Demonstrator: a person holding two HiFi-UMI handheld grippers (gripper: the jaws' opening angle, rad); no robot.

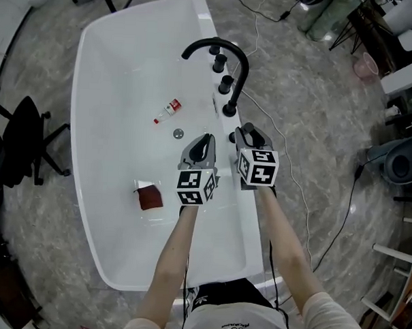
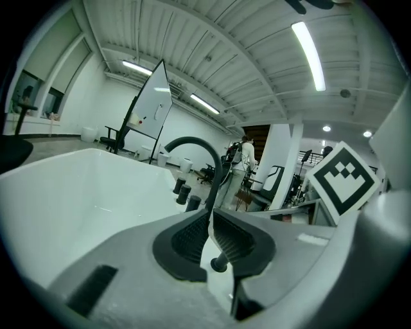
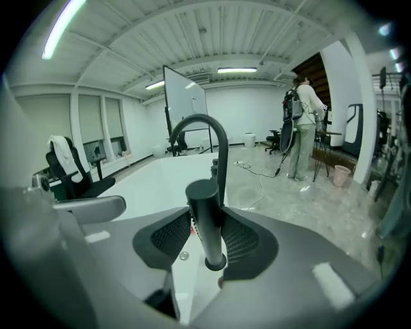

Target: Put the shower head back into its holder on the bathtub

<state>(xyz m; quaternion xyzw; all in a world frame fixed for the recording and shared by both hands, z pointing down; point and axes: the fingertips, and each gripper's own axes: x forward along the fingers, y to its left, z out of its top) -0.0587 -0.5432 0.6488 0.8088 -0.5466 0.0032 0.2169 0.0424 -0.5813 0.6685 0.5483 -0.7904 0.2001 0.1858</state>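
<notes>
The bathtub (image 1: 89, 189) is plain glossy white, and the arched faucet (image 1: 224, 52) on its rim is matte black, same as the shower head (image 3: 205, 218). The floor (image 1: 310, 110) is grey with a cloudy marble pattern. Inside the tub there's a little red-and-white bottle (image 1: 169, 110), a silver drain (image 1: 178, 133) and a dark reddish-brown square thing (image 1: 149, 197). The left claw (image 1: 207, 138) and right claw (image 1: 249, 130) are both light grey with black ribbed pads, and their cubes carry black-and-white square markers. The office chair (image 1: 23, 139) is black.
</notes>
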